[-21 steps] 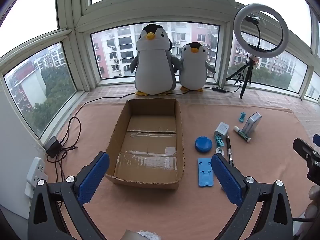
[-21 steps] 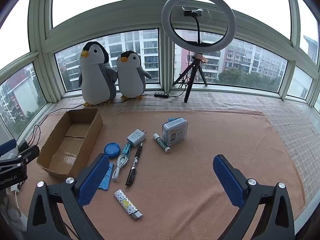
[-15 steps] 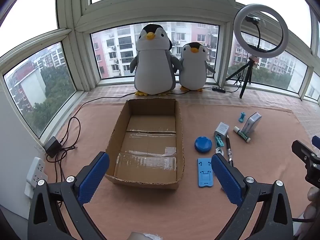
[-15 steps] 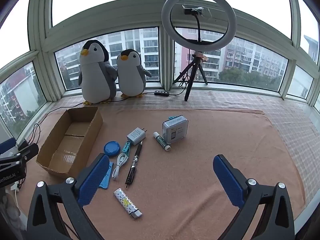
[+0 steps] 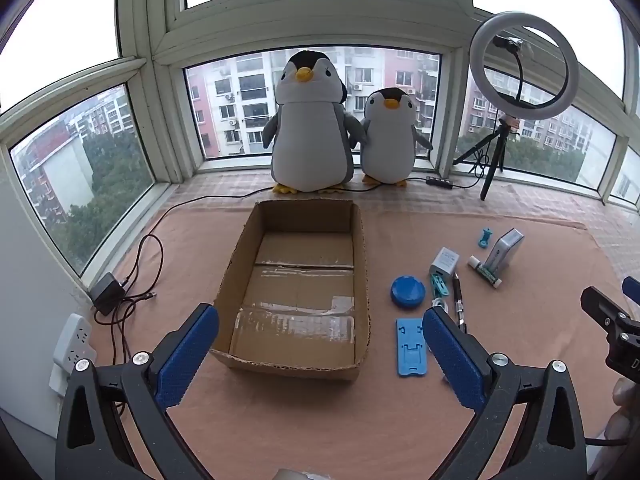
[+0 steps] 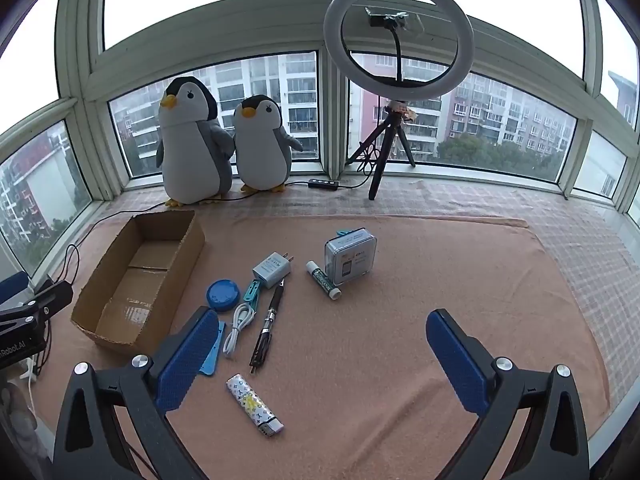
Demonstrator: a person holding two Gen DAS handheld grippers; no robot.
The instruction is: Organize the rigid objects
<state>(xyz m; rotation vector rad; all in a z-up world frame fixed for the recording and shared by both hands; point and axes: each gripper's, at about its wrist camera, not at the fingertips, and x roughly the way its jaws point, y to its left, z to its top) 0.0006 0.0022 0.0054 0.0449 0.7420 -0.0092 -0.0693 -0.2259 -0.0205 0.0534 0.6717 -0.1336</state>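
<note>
An empty cardboard box [image 5: 298,288] [image 6: 136,280] lies open on the pink cloth. Right of it lie small items: a blue round lid [image 5: 408,291] [image 6: 223,295], a blue phone stand [image 5: 412,346], a white charger [image 6: 272,269], a black pen [image 6: 269,322], a white cable [image 6: 239,327], a patterned lighter [image 6: 256,406], a lip balm [image 6: 323,280] and a clear case [image 6: 351,255]. My left gripper [image 5: 320,354] hovers open before the box's near wall. My right gripper [image 6: 320,354] hovers open over bare cloth, right of the lighter. Nothing is between either pair of fingers.
Two plush penguins [image 5: 308,132] [image 5: 387,136] stand by the window behind the box. A ring light on a tripod [image 6: 396,92] stands at the back. A power strip [image 5: 72,344], an adapter and cables [image 5: 140,276] lie at the left edge.
</note>
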